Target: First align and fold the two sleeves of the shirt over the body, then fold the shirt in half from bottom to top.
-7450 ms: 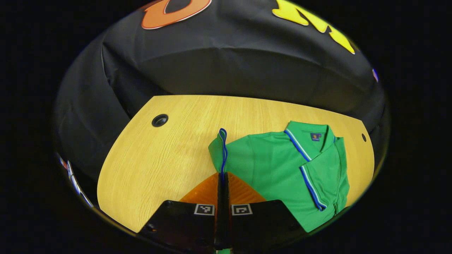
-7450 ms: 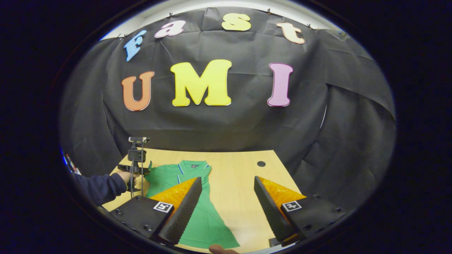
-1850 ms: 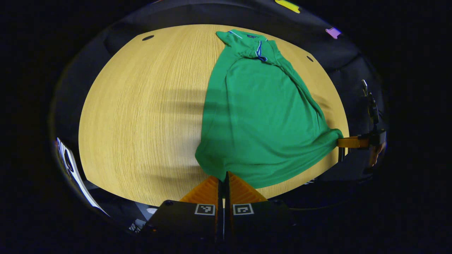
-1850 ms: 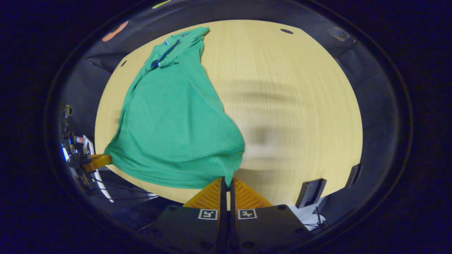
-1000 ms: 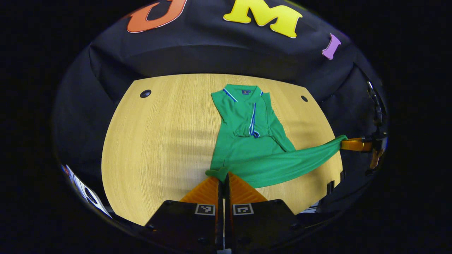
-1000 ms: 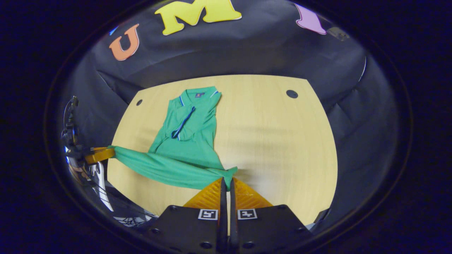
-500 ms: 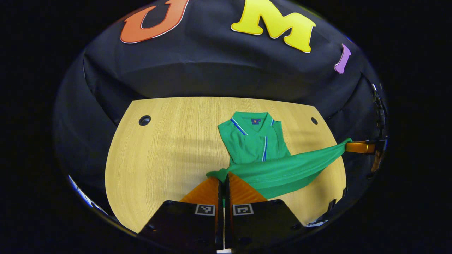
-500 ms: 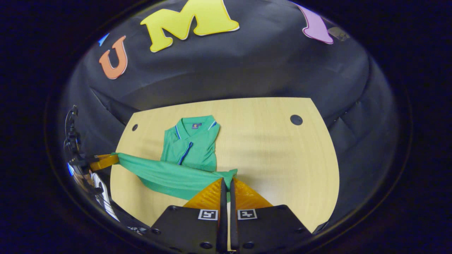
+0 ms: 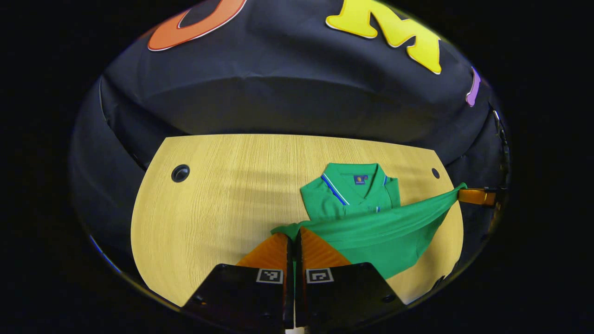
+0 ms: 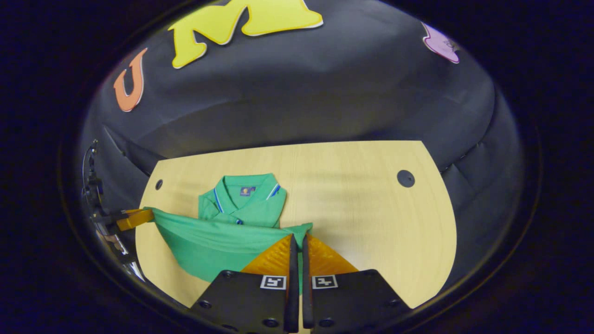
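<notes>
Green knit fabric of the short-sleeved polo shirt (image 9: 371, 222) dominates the left gripper view: its collar end lies flat toward the far edge of the pale wooden table (image 9: 218, 204), while the bottom hem is lifted off the wood and stretched taut as a band. The left gripper (image 9: 292, 237) pinches one hem corner between closed fingers, and the right gripper (image 9: 473, 196) pulls the other corner near the table's right edge; that tension keeps the hem straight, so it can, I judge, land squarely across the chest. In the right gripper view, the same band runs from the right gripper's clamped tips (image 10: 297, 239) to the left gripper (image 10: 132, 218) at the table's left edge, sagging slightly in front of the collar. No sleeve sticks out beside the body, which suggests the bottom-to-top fold is under way.
</notes>
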### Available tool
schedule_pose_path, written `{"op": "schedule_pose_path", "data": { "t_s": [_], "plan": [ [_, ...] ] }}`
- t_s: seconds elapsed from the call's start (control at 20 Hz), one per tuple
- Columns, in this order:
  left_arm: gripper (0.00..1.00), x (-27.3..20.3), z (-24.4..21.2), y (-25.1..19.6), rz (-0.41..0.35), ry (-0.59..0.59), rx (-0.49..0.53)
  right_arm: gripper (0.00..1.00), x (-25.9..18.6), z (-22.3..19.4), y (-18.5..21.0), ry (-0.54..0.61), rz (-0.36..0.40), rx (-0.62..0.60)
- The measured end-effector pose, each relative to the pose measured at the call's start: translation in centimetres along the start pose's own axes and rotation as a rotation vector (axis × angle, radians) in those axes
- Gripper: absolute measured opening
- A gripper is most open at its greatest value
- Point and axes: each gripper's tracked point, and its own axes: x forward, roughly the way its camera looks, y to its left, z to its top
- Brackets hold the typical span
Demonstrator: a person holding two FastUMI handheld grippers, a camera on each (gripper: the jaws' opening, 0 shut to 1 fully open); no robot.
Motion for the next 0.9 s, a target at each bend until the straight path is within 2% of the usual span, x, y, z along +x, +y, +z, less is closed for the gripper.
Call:
{"op": "schedule_pose_path", "data": {
  "t_s": [0.25, 0.3, 0.4, 0.5, 0.55, 0.65, 0.8, 0.9],
  "plan": [
    [0.04, 4.9, 2.3, 0.1, 0.026, -0.040, 0.033, 0.06, 5.2, 2.2, -0.8, -0.031, -0.035, 0.021],
    [0.04, 5.7, 2.5, 0.1, 0.031, -0.039, 0.048, 0.02, 6.3, 2.6, -1.0, -0.031, -0.039, 0.024],
    [0.04, 7.6, 2.5, 0.4, 0.046, -0.032, 0.058, 0.06, 8.4, 3.1, -1.4, -0.035, -0.045, 0.036],
    [0.04, 9.1, 2.7, 0.3, 0.048, -0.042, 0.047, 0.02, 10.2, 3.2, -2.2, -0.037, -0.058, 0.042],
    [0.04, 9.6, 2.9, 0.7, 0.054, -0.047, 0.051, 0.05, 11.1, 3.1, -2.4, -0.035, -0.057, 0.059],
    [0.04, 10.7, 3.5, 1.0, 0.071, -0.062, 0.092, 0.06, 12.6, 2.7, -3.0, -0.018, -0.054, 0.110],
    [0.04, 11.7, 4.6, 0.7, 0.094, -0.094, 0.141, 0.05, 14.4, 2.4, -3.8, -0.011, -0.063, 0.098],
    [0.04, 12.4, 3.7, 0.8, 0.125, -0.059, 0.156, 0.06, 15.1, 2.5, -3.4, -0.015, -0.062, 0.110]
  ]
}}
